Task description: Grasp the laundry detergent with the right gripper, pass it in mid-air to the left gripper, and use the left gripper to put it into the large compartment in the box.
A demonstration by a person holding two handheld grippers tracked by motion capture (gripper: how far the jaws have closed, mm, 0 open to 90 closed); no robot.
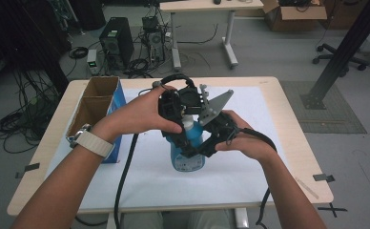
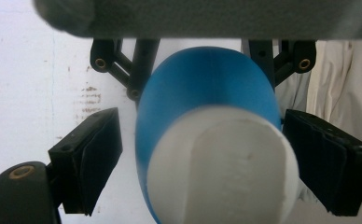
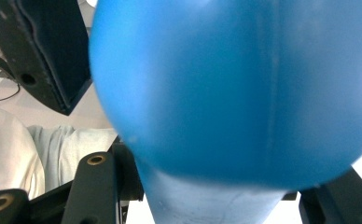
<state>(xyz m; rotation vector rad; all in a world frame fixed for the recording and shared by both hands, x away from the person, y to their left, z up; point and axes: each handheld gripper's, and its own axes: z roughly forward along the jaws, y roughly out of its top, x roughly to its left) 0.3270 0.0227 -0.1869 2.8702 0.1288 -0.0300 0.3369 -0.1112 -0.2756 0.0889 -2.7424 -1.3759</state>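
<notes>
Blue bottle (image 1: 188,152) upright; left gripper (image 1: 173,112) spread around its cap at 12 o'clock; right gripper (image 1: 207,143) pinching the body.

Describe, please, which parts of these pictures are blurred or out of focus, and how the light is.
High view: dim, even light, fairly sharp. Left gripper view: the blue bottle and its white cap are soft, a grey band along the top is fully blurred, the jaws are sharper. Right gripper view: the bottle sits too close, out of focus, against a bright background.
</notes>
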